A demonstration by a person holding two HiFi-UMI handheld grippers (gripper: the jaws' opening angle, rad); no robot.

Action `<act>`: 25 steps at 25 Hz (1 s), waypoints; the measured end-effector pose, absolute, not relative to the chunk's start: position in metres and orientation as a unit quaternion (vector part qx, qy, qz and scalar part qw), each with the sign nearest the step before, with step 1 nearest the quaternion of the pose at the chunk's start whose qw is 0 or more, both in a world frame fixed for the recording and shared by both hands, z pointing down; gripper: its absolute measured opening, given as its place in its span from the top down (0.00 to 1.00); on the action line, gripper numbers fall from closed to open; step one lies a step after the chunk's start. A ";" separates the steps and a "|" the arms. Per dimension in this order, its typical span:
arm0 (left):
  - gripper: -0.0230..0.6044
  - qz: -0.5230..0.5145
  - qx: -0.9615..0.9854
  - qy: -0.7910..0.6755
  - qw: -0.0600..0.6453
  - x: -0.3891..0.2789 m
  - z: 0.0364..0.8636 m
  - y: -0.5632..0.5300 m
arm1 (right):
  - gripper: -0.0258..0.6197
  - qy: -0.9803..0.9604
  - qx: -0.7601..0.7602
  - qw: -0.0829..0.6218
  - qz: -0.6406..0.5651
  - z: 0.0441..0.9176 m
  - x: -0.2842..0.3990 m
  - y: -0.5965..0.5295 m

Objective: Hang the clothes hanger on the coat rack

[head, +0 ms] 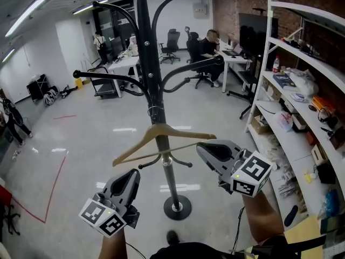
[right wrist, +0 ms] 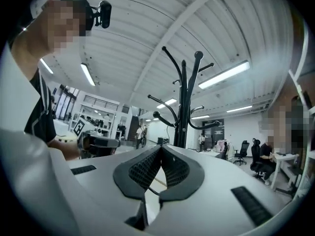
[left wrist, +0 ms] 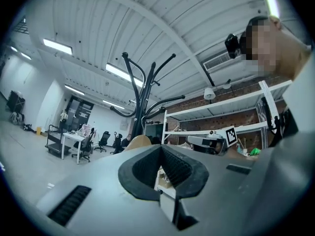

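L tongs [head: 132, 176] sit low, clenched tip to tip in their own view [left wrist: 161, 149], nothing btw the pads. R tongs [head: 204, 149] are higher, also clenched at the tips [right wrist: 160, 149]. A thin tan streak crosses the gap behind those tips; can't tell if it's the hanger's bar or whether it touches. In head view the wooden clothes hanger [head: 183, 132] is just ahead of both tongs. Its R end is right at R tongs' tips, contact hard to make out; its L end is above L tongs, apart. The hook lies against the coat rack [head: 150, 63] pole; exact catch point too small to read. L gripper view shows only a rounded wood bit of hanger [left wrist: 138, 141] past L tongs, the rest hidden by the tongs' body. Rack base [head: 177, 206] shows only in head view, btw the tongs, down on the floor. Rack top is cut off there; both gripper views show its curved arms [left wrist: 144, 97] [right wrist: 186, 107]. Beyond R tongs: white shelving [head: 291, 139]. Far past the rack: office chairs [head: 172, 42] and a counter [head: 237, 57] w/ a seated person [head: 207, 45].
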State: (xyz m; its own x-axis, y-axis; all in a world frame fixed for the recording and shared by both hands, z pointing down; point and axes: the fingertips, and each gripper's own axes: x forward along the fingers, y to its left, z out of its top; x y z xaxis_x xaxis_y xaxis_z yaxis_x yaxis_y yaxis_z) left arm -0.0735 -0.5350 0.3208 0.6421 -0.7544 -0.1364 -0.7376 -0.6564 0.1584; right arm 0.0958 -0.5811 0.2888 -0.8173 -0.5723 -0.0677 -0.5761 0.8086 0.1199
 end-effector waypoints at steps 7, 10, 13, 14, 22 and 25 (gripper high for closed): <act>0.97 -0.063 0.891 -0.447 0.051 -0.066 0.340 -0.489 | 0.95 0.948 -0.316 0.015 0.020 0.315 0.121 -0.525; 0.97 -0.040 0.886 -0.457 0.061 -0.061 0.354 -0.471 | 0.95 0.945 -0.327 0.004 0.014 0.329 0.131 -0.507; 0.97 -0.030 0.886 -0.457 0.069 -0.058 0.362 -0.451 | 0.95 0.944 -0.330 0.004 0.010 0.335 0.133 -0.491; 0.97 -0.030 0.886 -0.457 0.072 -0.058 0.364 -0.444 | 0.95 0.943 -0.333 0.002 0.015 0.335 0.131 -0.484; 0.97 -0.046 0.895 -0.437 0.074 -0.073 0.368 -0.383 | 0.95 0.940 -0.336 -0.015 0.055 0.336 0.093 -0.414; 0.96 -0.044 0.896 -0.434 0.078 -0.092 0.371 -0.350 | 0.95 0.938 -0.344 -0.017 0.041 0.341 0.074 -0.385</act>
